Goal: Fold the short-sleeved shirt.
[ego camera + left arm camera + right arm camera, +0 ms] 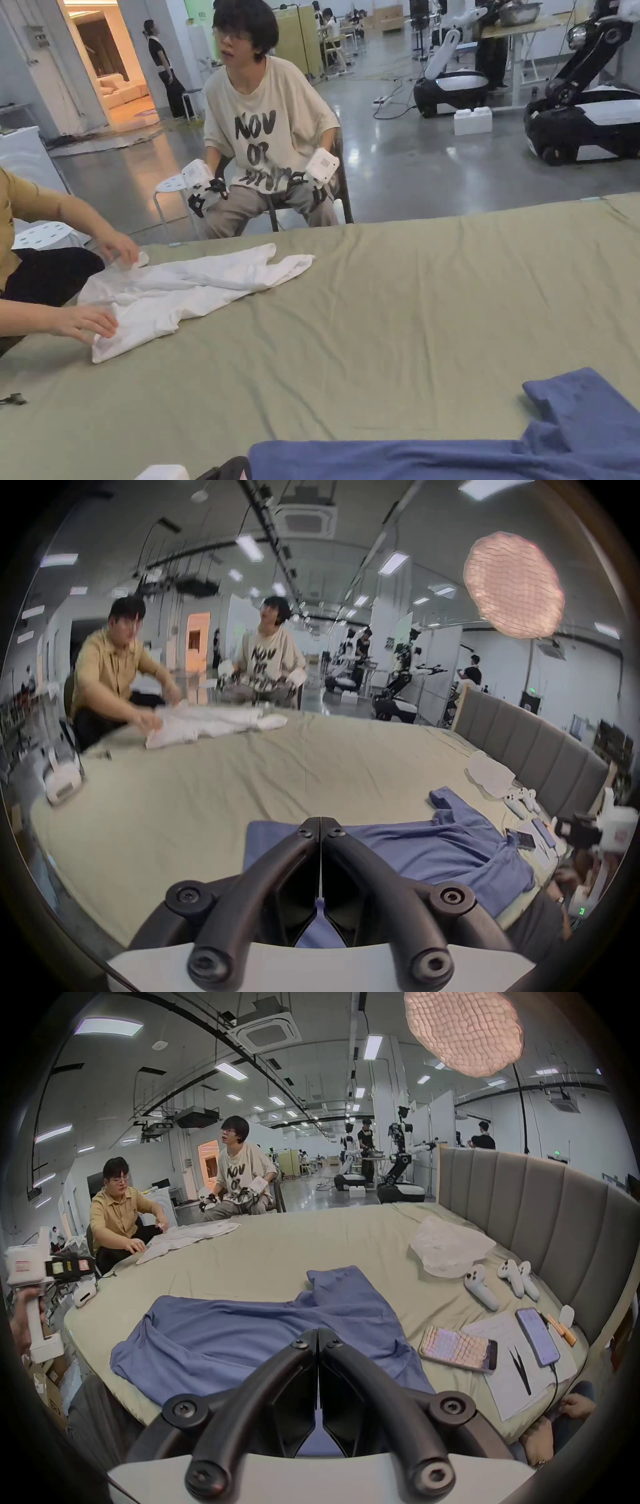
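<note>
My left gripper (320, 821), matte black curved plastic arms with screw heads, has its jaws pressed together with nothing between them, raised just over the near edge of the bed. My right gripper (317, 1332), same build, jaws also together and empty, raised over the shirt's near hem. The short-sleeved blue shirt (263, 1335), soft knit with shallow wrinkles, lies spread flat on the near part of the olive-green bedsheet (406, 300); one sleeve points away toward the far side, the body runs sideways along the near edge; in the head view its lower part is cut off by the frame. To the right of it lie two phones (459, 1348), black tweezers (521, 1369) on white paper, and white handheld controllers (481, 1286). Further on, a crinkled translucent plastic bag (450, 1248) sits near the grey padded headboard (540, 1206). At the far left, a crumpled white garment (187, 290) is under the hands of a person in a mustard shirt (117, 1210), blurred in the left gripper view. Beyond the bed a seated person in a cream printed tee (265, 125) holds two white grippers. Glossy grey floor behind.
</note>
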The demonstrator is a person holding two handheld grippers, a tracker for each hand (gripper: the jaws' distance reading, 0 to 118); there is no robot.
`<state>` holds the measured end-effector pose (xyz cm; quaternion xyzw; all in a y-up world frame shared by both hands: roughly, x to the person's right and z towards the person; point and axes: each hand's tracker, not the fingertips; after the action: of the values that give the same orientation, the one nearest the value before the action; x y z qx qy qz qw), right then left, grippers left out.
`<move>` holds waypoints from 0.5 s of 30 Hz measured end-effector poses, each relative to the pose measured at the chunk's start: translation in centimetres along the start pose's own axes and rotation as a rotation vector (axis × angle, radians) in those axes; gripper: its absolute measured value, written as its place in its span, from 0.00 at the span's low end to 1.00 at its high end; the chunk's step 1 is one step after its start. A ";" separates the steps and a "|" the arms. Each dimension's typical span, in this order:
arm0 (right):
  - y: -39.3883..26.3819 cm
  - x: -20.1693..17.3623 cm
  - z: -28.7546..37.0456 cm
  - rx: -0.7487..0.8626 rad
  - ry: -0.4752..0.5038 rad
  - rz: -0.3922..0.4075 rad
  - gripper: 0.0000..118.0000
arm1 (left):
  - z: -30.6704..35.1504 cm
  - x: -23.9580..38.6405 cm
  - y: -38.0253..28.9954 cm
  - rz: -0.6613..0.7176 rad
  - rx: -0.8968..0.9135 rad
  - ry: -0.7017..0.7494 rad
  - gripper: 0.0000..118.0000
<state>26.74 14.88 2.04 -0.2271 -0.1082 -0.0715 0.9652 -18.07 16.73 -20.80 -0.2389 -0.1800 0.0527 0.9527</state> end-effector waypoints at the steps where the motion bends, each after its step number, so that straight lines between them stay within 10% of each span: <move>1: -0.3 0.3 0.0 -0.005 -0.006 -0.012 0.00 | -2.0 -0.9 0.0 0.044 -0.046 0.004 0.02; 6: -1.8 2.4 -0.7 -0.076 -0.024 -0.094 0.00 | -13.1 -3.9 -0.3 0.025 -0.228 0.072 0.59; 13: -3.4 4.1 -0.5 -0.141 -0.094 -0.111 0.00 | -23.4 -6.4 -1.2 0.041 -0.396 0.151 0.58; 15: -3.8 4.4 -0.5 -0.167 -0.105 -0.120 0.00 | -25.0 -6.8 -1.9 0.062 -0.451 0.168 0.34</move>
<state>30.37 10.89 4.25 -0.3032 -0.1657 -0.1258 0.9299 -15.14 2.88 -42.56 -0.4544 -0.0998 0.0203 0.8849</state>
